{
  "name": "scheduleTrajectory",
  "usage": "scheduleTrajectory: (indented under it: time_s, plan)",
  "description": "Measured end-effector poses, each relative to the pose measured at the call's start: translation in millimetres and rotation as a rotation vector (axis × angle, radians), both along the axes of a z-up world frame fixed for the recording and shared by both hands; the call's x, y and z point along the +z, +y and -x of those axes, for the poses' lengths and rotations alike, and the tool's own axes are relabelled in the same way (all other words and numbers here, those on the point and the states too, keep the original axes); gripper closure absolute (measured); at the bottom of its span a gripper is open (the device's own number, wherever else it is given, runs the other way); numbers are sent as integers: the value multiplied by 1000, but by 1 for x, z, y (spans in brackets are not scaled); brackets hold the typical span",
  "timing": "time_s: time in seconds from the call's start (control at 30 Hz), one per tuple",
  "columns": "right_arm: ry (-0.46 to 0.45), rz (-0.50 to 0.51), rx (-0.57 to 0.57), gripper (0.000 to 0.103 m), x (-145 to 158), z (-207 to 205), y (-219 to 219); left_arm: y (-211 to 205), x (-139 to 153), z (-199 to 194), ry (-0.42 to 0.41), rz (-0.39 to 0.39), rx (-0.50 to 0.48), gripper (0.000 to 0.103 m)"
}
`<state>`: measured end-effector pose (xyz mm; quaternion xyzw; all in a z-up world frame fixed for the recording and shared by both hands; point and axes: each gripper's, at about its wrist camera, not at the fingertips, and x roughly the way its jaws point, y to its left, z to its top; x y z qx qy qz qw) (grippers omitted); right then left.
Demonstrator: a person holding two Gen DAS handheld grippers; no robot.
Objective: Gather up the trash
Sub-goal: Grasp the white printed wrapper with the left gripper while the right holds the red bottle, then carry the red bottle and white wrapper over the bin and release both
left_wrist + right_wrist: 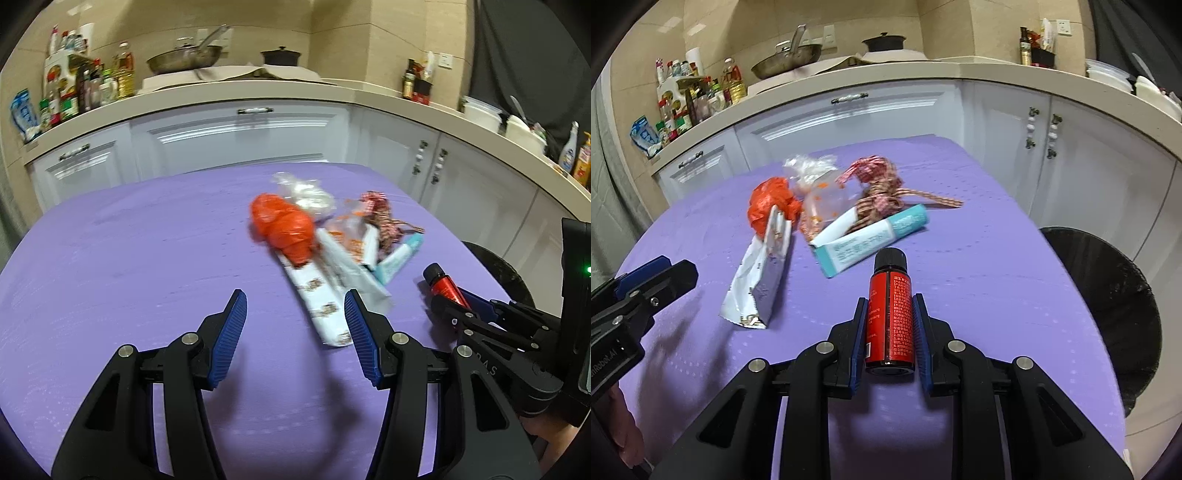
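My right gripper [890, 301] is shut on a small red bottle [890, 314] with a black cap, its pads pressing both sides, low over the purple tablecloth [979, 266]. Beyond it lies a trash pile: a teal tube box [871, 236], a red-and-white ribbon [882, 184], a clear bag [812, 173], an orange plastic bag [772, 206] and a white snack wrapper [764, 280]. My left gripper [295, 299] stands open with nothing gripped, and the white wrapper [321, 306] lies just ahead by its right finger. The right gripper [456, 301] holding the red bottle [443, 284] shows at the right of the left wrist view.
A black-lined trash bin [1108, 295] stands off the table's right edge. White cabinets [849, 122] and a counter with a pan [786, 59], a pot and several bottles run behind. My left gripper [674, 269] enters from the left of the right wrist view.
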<state>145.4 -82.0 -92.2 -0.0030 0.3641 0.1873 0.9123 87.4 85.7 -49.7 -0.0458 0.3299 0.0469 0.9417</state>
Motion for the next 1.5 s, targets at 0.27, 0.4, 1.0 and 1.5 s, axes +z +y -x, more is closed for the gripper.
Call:
scheduleTrajectory:
  time_s: [0.27,0.4,1.0,1.5]
  plan:
    - [-12,-21,-38,79,0,-3,-33,-39,-8,-18,17,-37,-54,49]
    - [-22,-27,-53,79,1,-3,-45,-48,-16,-29,39,-52,-55,49]
    - [-16,-56,-75,78,-4,-7,-68,-41,-29,-47,130,20,-38,94]
    - [-56,-61,-102,79,9,5,-77,-49,-9,-11,60,-3,-92,101]
